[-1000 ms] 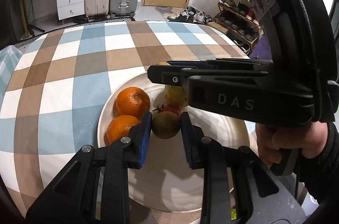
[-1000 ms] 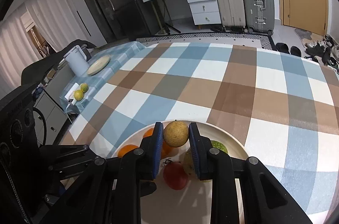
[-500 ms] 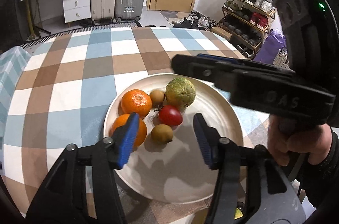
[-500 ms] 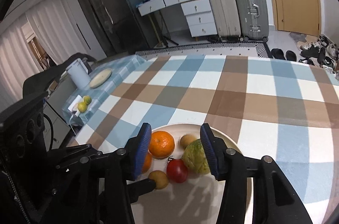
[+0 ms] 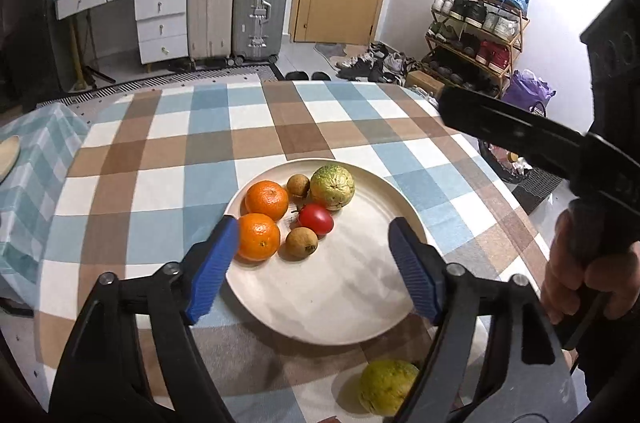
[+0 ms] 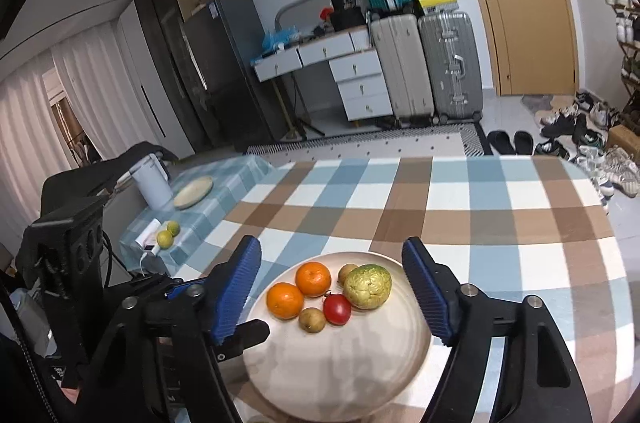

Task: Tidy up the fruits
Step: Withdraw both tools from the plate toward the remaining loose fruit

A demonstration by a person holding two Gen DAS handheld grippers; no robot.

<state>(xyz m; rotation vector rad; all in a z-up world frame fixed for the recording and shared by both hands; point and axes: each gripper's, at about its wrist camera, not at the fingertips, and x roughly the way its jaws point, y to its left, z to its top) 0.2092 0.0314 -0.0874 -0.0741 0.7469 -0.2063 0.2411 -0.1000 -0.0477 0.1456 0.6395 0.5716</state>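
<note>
A cream plate (image 5: pixel 360 307) (image 6: pixel 340 371) on the checked tablecloth holds two oranges (image 5: pixel 266 200) (image 6: pixel 313 279), a green bumpy fruit (image 5: pixel 332 186) (image 6: pixel 367 286), a red fruit (image 5: pixel 316 219) (image 6: pixel 337 308) and two small brown fruits (image 5: pixel 301 242) (image 6: pixel 312 320). My left gripper (image 5: pixel 312 263) hangs above the plate's near side, its jaws opening with nothing between them. My right gripper (image 6: pixel 332 287) hovers over the plate too, jaws opening and holding nothing. A green-yellow citrus (image 5: pixel 387 386) lies on the cloth in front of the plate.
A side table at the left carries a white kettle (image 6: pixel 154 181), a flat plate (image 6: pixel 193 192) and two small green fruits (image 6: pixel 167 234). A hand (image 5: pixel 580 263) holds the right gripper's handle. Suitcases, a desk and a shoe rack stand beyond the table.
Both grippers let go of their small brown fruits, which now lie on the plate. Both opened wide and drew up and back from the plate.
</note>
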